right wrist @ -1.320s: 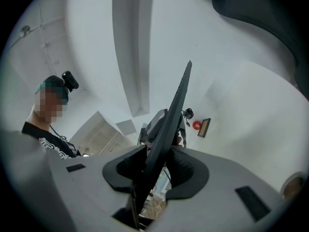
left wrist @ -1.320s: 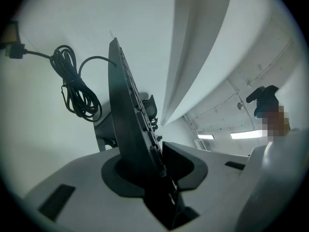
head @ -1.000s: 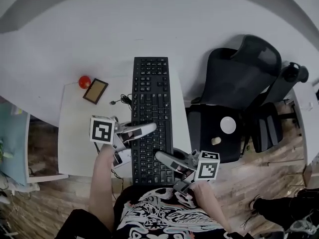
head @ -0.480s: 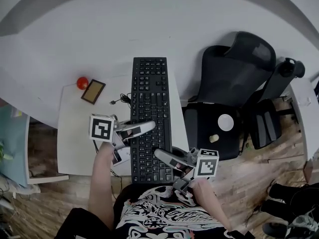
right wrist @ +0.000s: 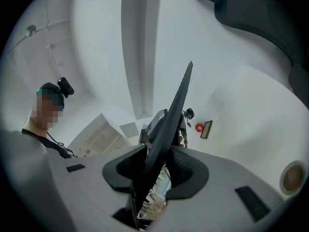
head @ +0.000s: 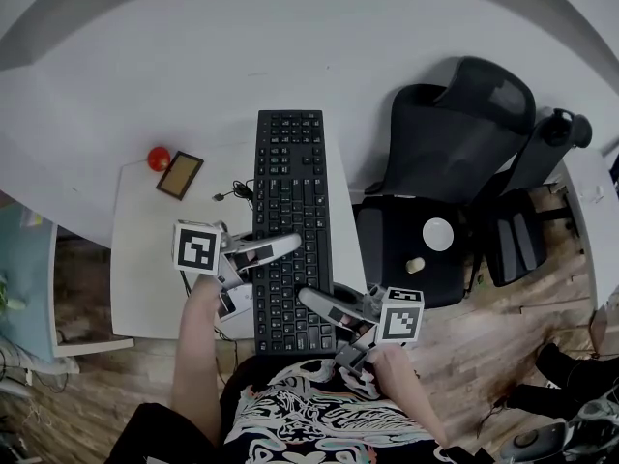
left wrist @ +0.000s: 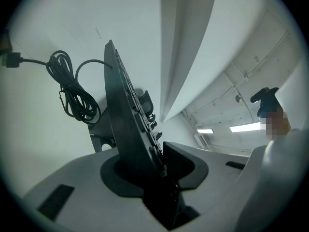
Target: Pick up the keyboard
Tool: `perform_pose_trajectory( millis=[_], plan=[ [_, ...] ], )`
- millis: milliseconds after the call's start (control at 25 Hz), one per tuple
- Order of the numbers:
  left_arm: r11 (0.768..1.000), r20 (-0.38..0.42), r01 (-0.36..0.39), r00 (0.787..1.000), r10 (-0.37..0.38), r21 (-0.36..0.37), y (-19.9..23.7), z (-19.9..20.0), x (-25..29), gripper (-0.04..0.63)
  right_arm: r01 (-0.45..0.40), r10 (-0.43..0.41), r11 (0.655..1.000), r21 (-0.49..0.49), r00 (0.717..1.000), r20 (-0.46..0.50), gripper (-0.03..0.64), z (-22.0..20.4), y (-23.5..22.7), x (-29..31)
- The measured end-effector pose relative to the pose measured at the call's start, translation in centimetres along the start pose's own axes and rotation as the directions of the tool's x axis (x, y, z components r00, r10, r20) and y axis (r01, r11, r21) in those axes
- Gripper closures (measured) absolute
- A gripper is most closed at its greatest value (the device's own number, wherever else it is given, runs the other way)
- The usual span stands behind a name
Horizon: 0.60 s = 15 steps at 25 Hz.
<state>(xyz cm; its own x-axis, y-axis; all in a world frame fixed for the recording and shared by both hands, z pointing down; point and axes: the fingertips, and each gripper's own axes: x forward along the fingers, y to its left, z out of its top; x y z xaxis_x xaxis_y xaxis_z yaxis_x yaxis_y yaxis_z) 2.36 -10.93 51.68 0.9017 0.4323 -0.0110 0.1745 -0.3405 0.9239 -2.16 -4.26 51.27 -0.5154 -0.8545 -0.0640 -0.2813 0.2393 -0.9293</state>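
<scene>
1. Left of the keyboard (head: pixel 290 201), I count one red ball (head: pixel 158 159) and one small framed panel (head: pixel 181 175) just beside it. Both lie on the white table (head: pixel 135 259), well apart from the keyboard.
2. Closer to the keyboard's left edge lies one coil of cable (head: pixel 237 194). It looks like the keyboard's own lead, so I expect it to trail and tug.
3. My left gripper (head: pixel 280 247) is clamped on the keyboard's left long edge, about midway along. In the left gripper view the board stands edge-on with both pads pressed against it.
4. There is one keyboard, black and full length. It hangs between my two grippers over the table and I judge it is lifted clear. It should be light and stiff, though long enough to sag or twist. The keys give and are slippery, so the bare frame along the long edges is the place to grip.
5. My right gripper (head: pixel 314 303) pinches the right long edge, nearer the close end, so the far end overhangs both grips.
6. Right of the keyboard stands one black office chair (head: pixel 455 162).
</scene>
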Motion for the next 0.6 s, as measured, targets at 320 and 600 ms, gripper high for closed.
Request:
perform_pose_trajectory(
  millis=[320, 600],
  plan=[
    [1.0, -0.012, -0.017, 1.0, 0.017, -0.007, 0.59, -0.25, -0.16, 0.472, -0.001, 0.001, 1.0, 0.014, 1.0, 0.002, 0.476, -0.11, -0.18, 0.02],
    [1.0, -0.011, -0.013, 1.0, 0.013, -0.005, 0.65, 0.06, 0.05, 0.472, -0.001, 0.001, 1.0, 0.018, 1.0, 0.006, 0.476, 0.03, -0.51, 0.08]
  ],
)
